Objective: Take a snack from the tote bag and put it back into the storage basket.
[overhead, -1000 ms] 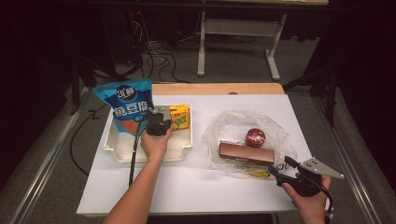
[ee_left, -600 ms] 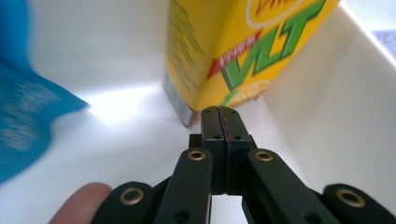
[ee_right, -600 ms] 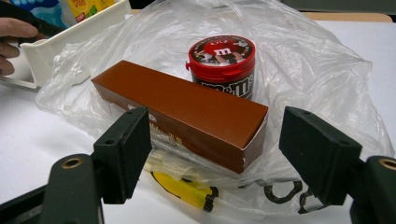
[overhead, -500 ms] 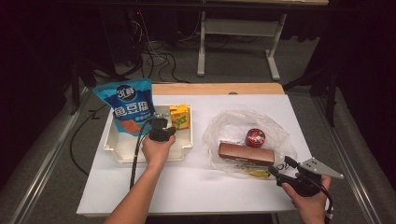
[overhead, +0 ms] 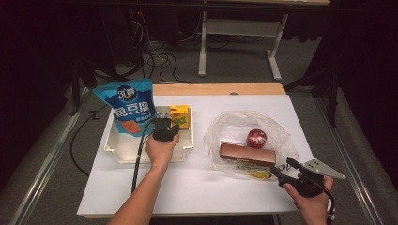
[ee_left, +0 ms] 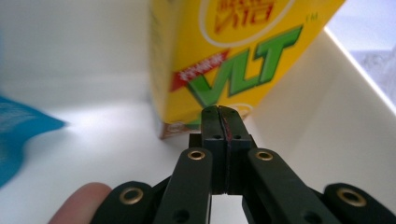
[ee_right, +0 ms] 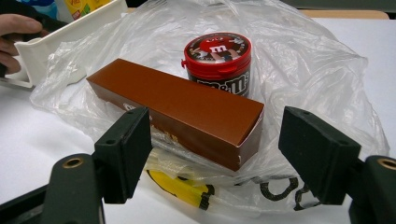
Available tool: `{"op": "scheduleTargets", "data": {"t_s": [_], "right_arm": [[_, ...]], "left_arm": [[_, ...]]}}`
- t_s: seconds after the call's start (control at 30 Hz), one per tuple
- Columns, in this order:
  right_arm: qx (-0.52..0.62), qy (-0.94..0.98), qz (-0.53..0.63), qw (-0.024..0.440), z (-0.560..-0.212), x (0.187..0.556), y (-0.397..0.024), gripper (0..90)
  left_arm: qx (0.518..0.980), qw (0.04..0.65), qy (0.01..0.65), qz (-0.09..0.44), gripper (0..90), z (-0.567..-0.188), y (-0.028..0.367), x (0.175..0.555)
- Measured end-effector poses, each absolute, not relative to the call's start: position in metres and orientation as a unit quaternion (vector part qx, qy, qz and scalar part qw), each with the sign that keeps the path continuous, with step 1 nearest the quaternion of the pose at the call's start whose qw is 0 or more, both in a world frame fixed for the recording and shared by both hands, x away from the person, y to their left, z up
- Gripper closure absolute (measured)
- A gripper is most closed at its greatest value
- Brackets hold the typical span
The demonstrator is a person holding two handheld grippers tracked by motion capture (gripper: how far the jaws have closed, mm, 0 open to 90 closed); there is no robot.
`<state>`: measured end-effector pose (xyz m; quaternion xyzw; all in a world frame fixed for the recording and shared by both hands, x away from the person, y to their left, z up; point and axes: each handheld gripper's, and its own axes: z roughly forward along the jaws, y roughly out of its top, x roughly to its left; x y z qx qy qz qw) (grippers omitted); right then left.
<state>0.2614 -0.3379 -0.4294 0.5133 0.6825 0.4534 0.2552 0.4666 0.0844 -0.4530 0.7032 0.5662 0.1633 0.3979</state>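
Both grippers barely moved: my L gripper point(overhead: 170, 127) stayed shut, empty, at yellow carton point(ee_left: 233, 60) in tray point(overhead: 117, 152); R gripper point(ee_right: 217, 154) wide before brown box point(ee_right: 177, 107). Carton delivered, box next I'd say.

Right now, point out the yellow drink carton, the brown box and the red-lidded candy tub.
yellow drink carton point(ee_left: 243, 56), left gripper view, printed front face.
brown box point(ee_right: 182, 100), right gripper view, top face.
red-lidded candy tub point(ee_right: 217, 49), right gripper view, lid.

I look down on a white table point(overhead: 197, 183) with a wooden strip along its far edge. A white tray point(overhead: 117, 152) sits directly on it at the left, and a crumpled clear plastic bag point(overhead: 277, 129) lies at the right.
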Motion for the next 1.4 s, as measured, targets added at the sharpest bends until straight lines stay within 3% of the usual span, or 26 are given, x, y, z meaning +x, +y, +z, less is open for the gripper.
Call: {"op": "scheduleTargets", "data": {"t_s": [0.17,0.37,0.67,1.1,1.23,1.4], "right_arm": [[0.514,0.683,0.452,0.254,-0.430,0.262,-0.338,26.6],[0.513,0.686,0.450,0.254,-0.431,0.262,-0.336,27.2],[0.514,0.687,0.447,0.252,-0.433,0.263,-0.337,27.6],[0.514,0.691,0.442,0.251,-0.434,0.264,-0.335,28.7],[0.526,0.685,0.430,0.264,-0.435,0.264,-0.337,34.0],[0.540,0.675,0.433,0.257,-0.437,0.265,-0.345,47.7]], "left_arm": [[0.655,0.396,0.615,0.188,90.0,-0.453,0.107,0.474],[0.652,0.412,0.597,0.222,90.0,-0.451,0.095,0.483],[0.657,0.412,0.603,0.186,90.0,-0.465,0.096,0.491],[0.655,0.412,0.608,0.180,90.0,-0.467,0.096,0.492],[0.666,0.412,0.591,0.193,90.0,-0.457,0.097,0.482],[0.666,0.435,0.570,0.207,90.0,-0.445,0.103,0.460]]}}
